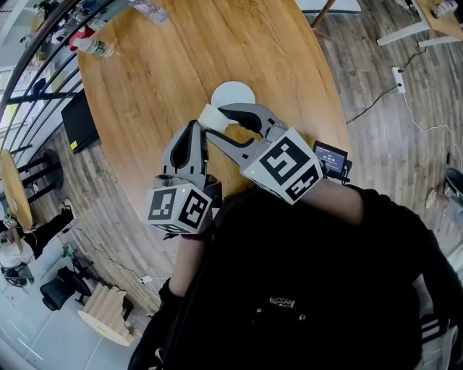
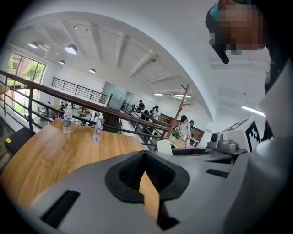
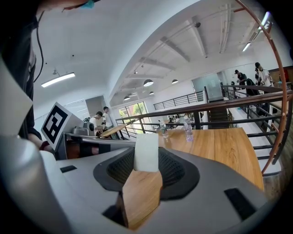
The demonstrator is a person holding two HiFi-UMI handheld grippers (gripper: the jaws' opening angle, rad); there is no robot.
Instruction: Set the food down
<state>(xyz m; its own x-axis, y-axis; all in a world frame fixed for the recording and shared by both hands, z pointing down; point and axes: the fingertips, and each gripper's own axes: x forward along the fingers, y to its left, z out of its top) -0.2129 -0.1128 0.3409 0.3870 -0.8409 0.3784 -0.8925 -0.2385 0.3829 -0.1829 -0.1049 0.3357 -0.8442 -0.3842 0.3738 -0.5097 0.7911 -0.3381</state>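
Observation:
A pale whitish block of food (image 1: 211, 118) is held at the tips of my right gripper (image 1: 215, 115), whose jaws press on it from both sides. In the right gripper view the block (image 3: 146, 153) stands upright between the jaws (image 3: 146, 159), above the wooden table (image 3: 219, 146). The block hangs just before the near edge of a round white plate (image 1: 234, 94). My left gripper (image 1: 194, 130) is beside it on the left, its tips together and nothing between them (image 2: 145, 172). From the left gripper view the block (image 2: 164, 146) shows ahead to the right.
The round wooden table (image 1: 166, 65) carries two water bottles at its far left edge (image 1: 94, 48) (image 1: 149, 11). A small black device (image 1: 330, 157) sits at the table's right edge. A railing (image 1: 29, 79) and a black panel (image 1: 78, 121) stand left of the table.

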